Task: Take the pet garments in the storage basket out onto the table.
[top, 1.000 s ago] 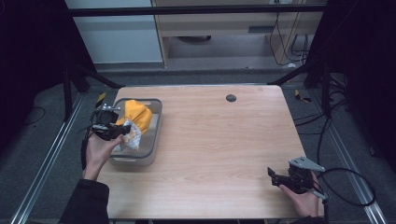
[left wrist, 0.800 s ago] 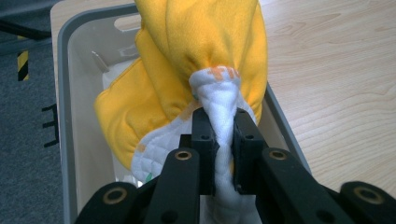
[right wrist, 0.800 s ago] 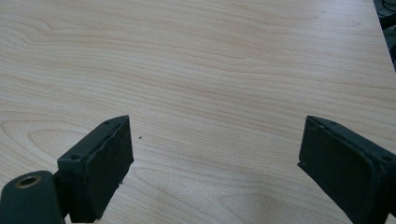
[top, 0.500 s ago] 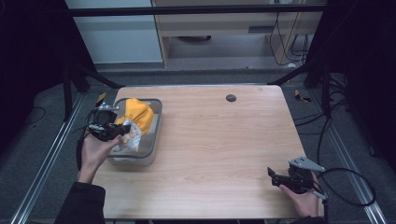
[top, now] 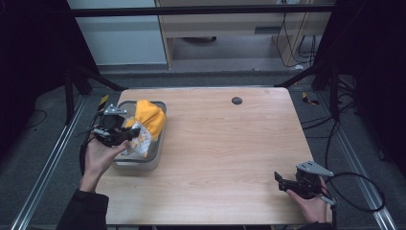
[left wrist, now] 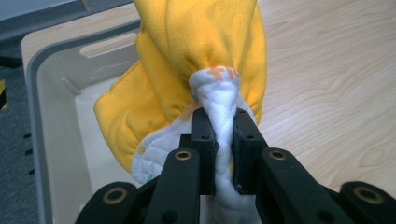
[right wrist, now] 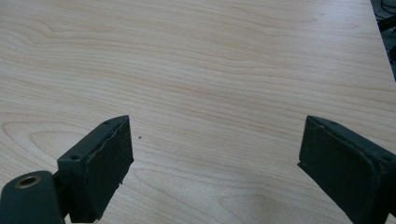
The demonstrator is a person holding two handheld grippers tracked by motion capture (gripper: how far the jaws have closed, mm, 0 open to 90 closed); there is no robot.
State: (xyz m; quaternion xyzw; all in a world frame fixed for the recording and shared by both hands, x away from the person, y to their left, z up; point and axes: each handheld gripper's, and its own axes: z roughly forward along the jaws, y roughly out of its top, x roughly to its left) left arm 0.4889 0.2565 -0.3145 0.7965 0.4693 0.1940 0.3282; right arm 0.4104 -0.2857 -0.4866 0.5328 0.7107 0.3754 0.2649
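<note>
A yellow cloth with a white quilted lining (top: pixel 146 120) (left wrist: pixel 201 60) hangs over the grey bin (top: pixel 139 164) (left wrist: pixel 51 140) at the table's left edge. My left gripper (top: pixel 125 135) (left wrist: pixel 223 126) is shut on a bunched white fold of that cloth, holding it just above the bin. My right gripper (top: pixel 282 179) (right wrist: pixel 215 154) rests low over the table's front right corner, jaws wide open with bare wood between them.
The wooden table (top: pixel 225 143) has a small dark round hole (top: pixel 236 100) near its far edge. Metal frame rails and cables run along the floor on both sides. A loop of cable (top: pixel 359 191) trails from the right gripper past the table edge.
My left hand has shifted slightly left and toward the person, drawing the cloth with it. The right gripper has stayed put.
</note>
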